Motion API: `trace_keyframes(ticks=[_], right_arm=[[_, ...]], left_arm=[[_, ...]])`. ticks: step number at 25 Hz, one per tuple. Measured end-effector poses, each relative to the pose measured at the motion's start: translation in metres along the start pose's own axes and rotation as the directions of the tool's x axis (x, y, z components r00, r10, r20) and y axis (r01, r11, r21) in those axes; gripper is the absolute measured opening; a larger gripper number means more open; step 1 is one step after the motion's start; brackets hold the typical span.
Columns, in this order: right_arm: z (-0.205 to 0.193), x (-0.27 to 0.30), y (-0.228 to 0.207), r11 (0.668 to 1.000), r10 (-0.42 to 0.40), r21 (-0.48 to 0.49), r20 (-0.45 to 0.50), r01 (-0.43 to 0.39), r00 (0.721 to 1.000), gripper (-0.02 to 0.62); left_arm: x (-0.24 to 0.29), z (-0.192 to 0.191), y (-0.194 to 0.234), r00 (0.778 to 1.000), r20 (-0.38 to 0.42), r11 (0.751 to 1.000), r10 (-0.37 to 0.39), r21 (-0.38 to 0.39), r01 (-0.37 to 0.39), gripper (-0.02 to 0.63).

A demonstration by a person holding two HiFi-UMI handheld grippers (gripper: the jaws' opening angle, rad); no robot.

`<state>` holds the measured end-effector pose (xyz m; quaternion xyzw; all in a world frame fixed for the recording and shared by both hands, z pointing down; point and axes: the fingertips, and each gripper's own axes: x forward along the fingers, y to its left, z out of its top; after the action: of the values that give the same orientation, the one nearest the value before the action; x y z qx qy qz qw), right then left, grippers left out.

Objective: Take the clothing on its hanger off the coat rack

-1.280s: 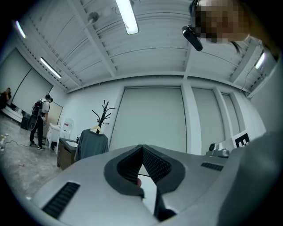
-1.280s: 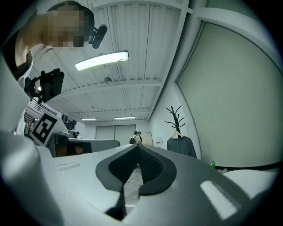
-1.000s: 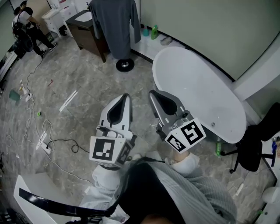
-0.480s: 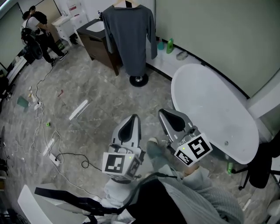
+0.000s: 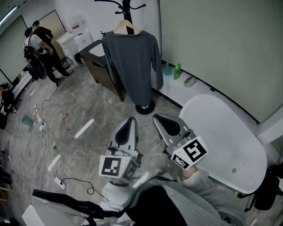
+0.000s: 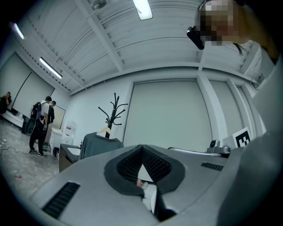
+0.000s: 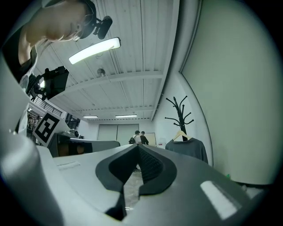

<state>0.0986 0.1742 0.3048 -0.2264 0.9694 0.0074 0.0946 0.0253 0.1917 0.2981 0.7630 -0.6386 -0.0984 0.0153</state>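
Observation:
A grey long-sleeved top hangs on a wooden hanger from a black coat rack, whose round base stands on the floor. Both grippers are held side by side well short of it, pointing toward the rack. My left gripper is shut with nothing in it, and so is my right gripper. In the left gripper view the top and the rack show beyond the shut left gripper. In the right gripper view the top hangs to the right of the shut right gripper.
A white oval table stands at the right. A dark cabinet sits just behind the rack. Bottles line the wall. Two people stand far left. Cables and a power strip lie on the floor at left.
The head view has swung up and closed in on the rack, so the top and hanger now show in full and larger. Both grippers stay shut, side by side.

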Motion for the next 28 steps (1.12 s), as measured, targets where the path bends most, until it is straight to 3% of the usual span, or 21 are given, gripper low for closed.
trace_keyframes(ticks=[7,13,17,22,28], right_arm=[[-0.016,0.055,-0.063,1.0,0.008,0.024,-0.021,-0.008,1.0,0.002],[-0.056,0.149,-0.124,0.999,-0.025,0.044,-0.051,0.027,0.998,0.002],[-0.067,0.232,-0.164,0.998,-0.053,0.027,-0.035,0.054,0.998,0.002],[-0.068,0.342,-0.216,0.992,-0.124,0.0,0.01,0.124,0.992,0.002],[-0.084,0.406,-0.254,0.97,-0.243,-0.023,-0.048,0.242,0.969,0.002]], left_arm=[[0.068,-0.011,0.044,0.999,-0.016,0.999,0.03,-0.011,-0.03,0.005],[0.151,-0.031,0.131,0.999,-0.04,0.999,0.018,-0.029,-0.019,0.005],[0.214,-0.022,0.202,1.0,-0.022,1.0,-0.011,-0.028,0.01,0.005],[0.296,-0.002,0.294,0.998,-0.012,0.998,-0.066,0.009,0.066,0.005],[0.358,-0.008,0.363,0.991,-0.066,0.993,-0.113,-0.041,0.11,0.005]])
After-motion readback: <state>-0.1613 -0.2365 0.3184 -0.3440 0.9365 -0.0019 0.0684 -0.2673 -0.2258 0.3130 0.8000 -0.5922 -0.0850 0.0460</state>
